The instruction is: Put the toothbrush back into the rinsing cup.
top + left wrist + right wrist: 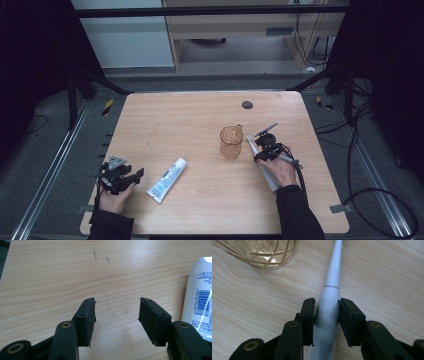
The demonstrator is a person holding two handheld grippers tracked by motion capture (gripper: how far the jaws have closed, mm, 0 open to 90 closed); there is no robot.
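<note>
Right gripper (326, 312) clamped on electric toothbrush (329, 300) handle, lying on table (200, 115); long axis runs 11-to-5 in the high view, head toward glass mug (231, 142) at 9 o'clock (near). Left gripper (116, 315) jaws apart, empty; toothpaste tube (167, 180) at its 3 o'clock.

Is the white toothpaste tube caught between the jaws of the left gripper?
No: in the left gripper view the left gripper stands open over bare wood, and the white toothpaste tube lies off to one side, outside its jaws.

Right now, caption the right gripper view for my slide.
Fingers close around a white toothbrush beside an amber cup.
</note>
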